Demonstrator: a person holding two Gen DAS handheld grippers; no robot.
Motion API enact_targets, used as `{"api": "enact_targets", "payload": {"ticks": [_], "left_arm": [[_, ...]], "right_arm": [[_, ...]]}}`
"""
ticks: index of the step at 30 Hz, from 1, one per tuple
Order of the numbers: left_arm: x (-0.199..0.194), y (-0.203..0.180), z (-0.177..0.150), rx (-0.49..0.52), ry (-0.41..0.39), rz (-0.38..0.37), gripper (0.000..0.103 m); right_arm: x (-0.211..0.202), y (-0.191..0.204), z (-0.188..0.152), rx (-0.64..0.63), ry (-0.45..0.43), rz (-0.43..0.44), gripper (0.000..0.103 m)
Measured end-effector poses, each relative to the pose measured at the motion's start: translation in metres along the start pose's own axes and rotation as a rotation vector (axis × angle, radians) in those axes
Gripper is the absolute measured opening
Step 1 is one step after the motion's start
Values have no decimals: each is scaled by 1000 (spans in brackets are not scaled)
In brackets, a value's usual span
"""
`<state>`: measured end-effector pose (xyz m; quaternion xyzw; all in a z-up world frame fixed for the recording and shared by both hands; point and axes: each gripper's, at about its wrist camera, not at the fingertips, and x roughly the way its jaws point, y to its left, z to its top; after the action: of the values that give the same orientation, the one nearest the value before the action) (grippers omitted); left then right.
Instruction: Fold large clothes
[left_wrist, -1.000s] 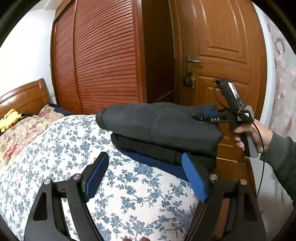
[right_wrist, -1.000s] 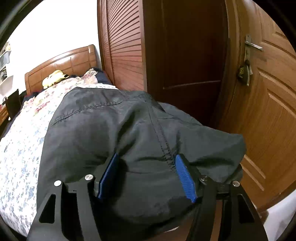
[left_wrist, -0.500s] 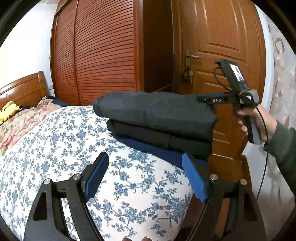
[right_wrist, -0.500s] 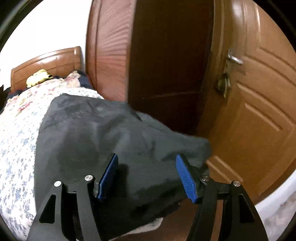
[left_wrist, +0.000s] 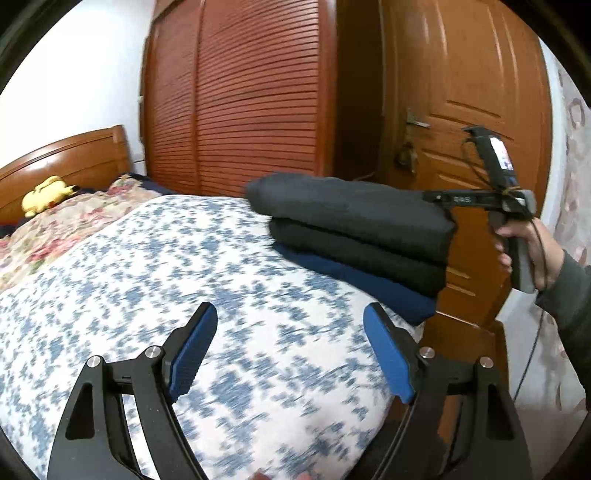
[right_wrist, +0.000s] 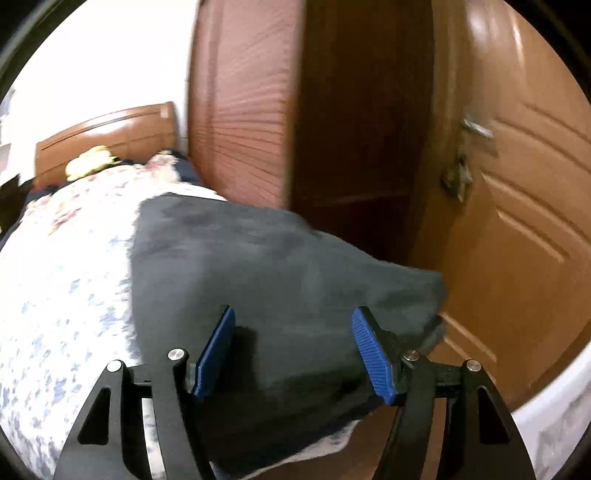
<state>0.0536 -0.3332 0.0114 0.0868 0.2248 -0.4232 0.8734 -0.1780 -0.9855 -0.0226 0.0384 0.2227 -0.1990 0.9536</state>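
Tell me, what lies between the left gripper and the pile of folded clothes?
In the left wrist view, only bare flowered bedspread lies between the left gripper and the pile of folded clothes.

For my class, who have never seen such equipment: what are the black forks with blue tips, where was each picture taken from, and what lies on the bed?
There is no robot here. A person holds a hand tool in each hand, and each tool ends in two fingers with blue pads. A camera on each tool looks forward along those fingers.

One picture is from the left gripper: its fingers stand open over the flowered bedspread with nothing between them. It also shows the person's right hand with the other tool beside a stack of folded clothes, dark grey on top and blue below.

The other picture is from the right gripper, open above the top grey garment, not gripping it. A yellow soft toy lies near the headboard.
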Motion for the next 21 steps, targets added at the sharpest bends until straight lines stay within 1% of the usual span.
{"api": "enact_targets", "payload": {"ticks": [3, 7, 10, 12, 14, 18, 21], "left_arm": [[-15, 15, -9, -9, 6, 58, 82], [-40, 39, -22, -50, 11, 118, 82], [-60, 56, -33, -81, 17, 197, 82], [-75, 70, -40, -106, 20, 229, 82], [-93, 84, -49, -137, 25, 276, 82], [-128, 103, -63, -179, 19, 377, 82], [-157, 115, -76, -210, 13, 455, 82]], "right_arm": [[-20, 40, -5, -32, -33, 77, 68], [-39, 92, -14, -44, -66, 194, 71], [-49, 132, -25, -60, -64, 288, 71], [-55, 158, -32, -76, -66, 342, 71], [-61, 185, -39, -91, -64, 396, 72], [-76, 233, -53, -122, -63, 495, 76], [-83, 263, -60, -141, -72, 551, 81]]}}
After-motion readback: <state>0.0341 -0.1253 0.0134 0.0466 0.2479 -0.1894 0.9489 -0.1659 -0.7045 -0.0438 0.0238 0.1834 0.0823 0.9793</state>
